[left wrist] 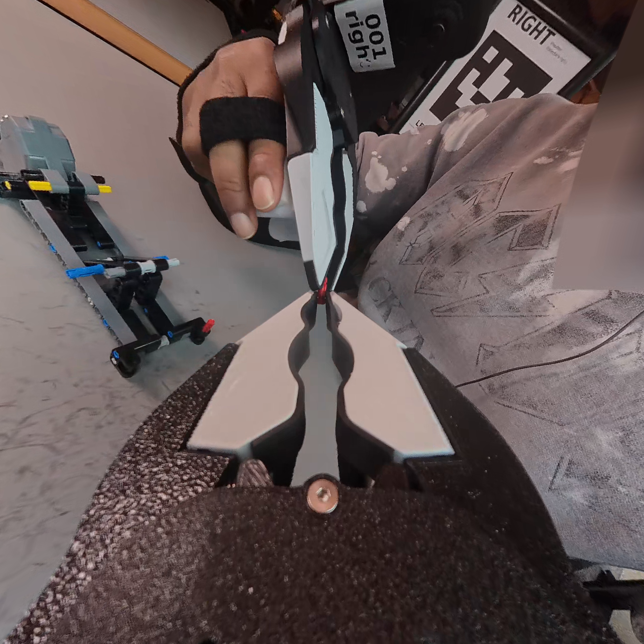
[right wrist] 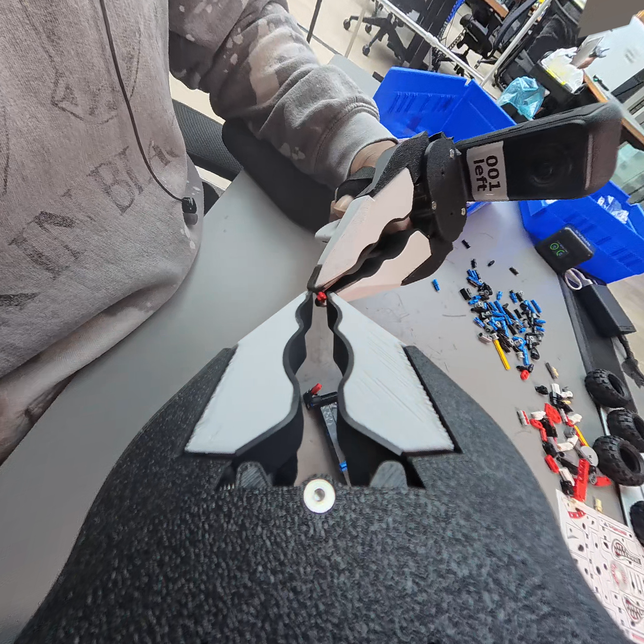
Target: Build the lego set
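A small red Lego pin (left wrist: 322, 290) sits where the two grippers' tips meet, above the grey table (left wrist: 52, 400). My left gripper (left wrist: 321, 296) is shut on its lower end. My right gripper (left wrist: 322, 280) comes down from above, held by a hand, and is shut on its upper end. In the right wrist view the red pin (right wrist: 320, 297) lies between my right gripper's (right wrist: 319, 297) tips, with the left gripper (right wrist: 315, 284) tip to tip against it. The partly built grey and black chassis (left wrist: 104, 265) lies on the table at left and shows between the right fingers (right wrist: 327, 414).
A pile of blue and black pins (right wrist: 501, 320), red and white parts (right wrist: 564, 442), black tyres (right wrist: 610, 386) and a sticker sheet (right wrist: 613, 564) lie at right. Blue bins (right wrist: 439, 101) and a black device (right wrist: 564, 249) stand behind. The person's torso (right wrist: 69, 174) is close by. Both grippers' tips are close together, under 4 cm apart.
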The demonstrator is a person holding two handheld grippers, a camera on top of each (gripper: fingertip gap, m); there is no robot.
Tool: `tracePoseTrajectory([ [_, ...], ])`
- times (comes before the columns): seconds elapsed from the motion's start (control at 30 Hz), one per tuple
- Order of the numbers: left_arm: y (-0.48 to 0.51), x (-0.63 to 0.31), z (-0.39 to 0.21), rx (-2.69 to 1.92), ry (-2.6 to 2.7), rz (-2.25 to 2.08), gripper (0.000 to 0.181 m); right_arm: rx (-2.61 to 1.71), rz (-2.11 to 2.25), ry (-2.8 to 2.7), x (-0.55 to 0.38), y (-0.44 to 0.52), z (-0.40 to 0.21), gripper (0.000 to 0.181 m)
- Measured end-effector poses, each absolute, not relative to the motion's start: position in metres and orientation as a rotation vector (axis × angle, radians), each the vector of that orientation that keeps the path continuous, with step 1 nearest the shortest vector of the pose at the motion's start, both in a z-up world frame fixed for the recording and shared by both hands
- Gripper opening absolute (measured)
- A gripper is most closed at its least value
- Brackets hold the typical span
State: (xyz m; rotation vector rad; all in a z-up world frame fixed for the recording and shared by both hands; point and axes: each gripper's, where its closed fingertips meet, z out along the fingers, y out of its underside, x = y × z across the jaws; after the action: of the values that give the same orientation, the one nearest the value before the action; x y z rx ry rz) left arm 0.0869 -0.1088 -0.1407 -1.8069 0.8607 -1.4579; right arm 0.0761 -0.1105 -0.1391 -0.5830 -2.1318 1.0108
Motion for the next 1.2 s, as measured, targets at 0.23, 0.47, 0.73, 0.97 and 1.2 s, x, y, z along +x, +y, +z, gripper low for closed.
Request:
tracePoseTrajectory([
  [0.23, -0.081, 0.065, -0.119, -1.695, 0.54, -1.564, 0.004, -0.665, 1.017, -1.822, 0.056, -0.081, -0.118, 0.004],
  [0.47, -0.064, 0.051, -0.105, -1.62, 0.381, -1.497, 0.004, -0.703, 1.052, -1.637, 0.049, -0.065, -0.098, 0.004],
  [0.73, -0.065, 0.051, -0.094, -1.556, 0.331, -1.584, 0.007, -0.677, 1.038, -1.606, 0.051, -0.063, -0.093, 0.004],
  [0.97, -0.066, 0.056, -0.094, -1.563, 0.329, -1.576, 0.006, -0.621, 0.958, -1.63, 0.05, -0.067, -0.096, 0.004],
  [1.2, -0.066, 0.058, -0.094, -1.576, 0.334, -1.562, 0.005, -0.586, 0.881, -1.628, 0.05, -0.067, -0.095, 0.004],
])
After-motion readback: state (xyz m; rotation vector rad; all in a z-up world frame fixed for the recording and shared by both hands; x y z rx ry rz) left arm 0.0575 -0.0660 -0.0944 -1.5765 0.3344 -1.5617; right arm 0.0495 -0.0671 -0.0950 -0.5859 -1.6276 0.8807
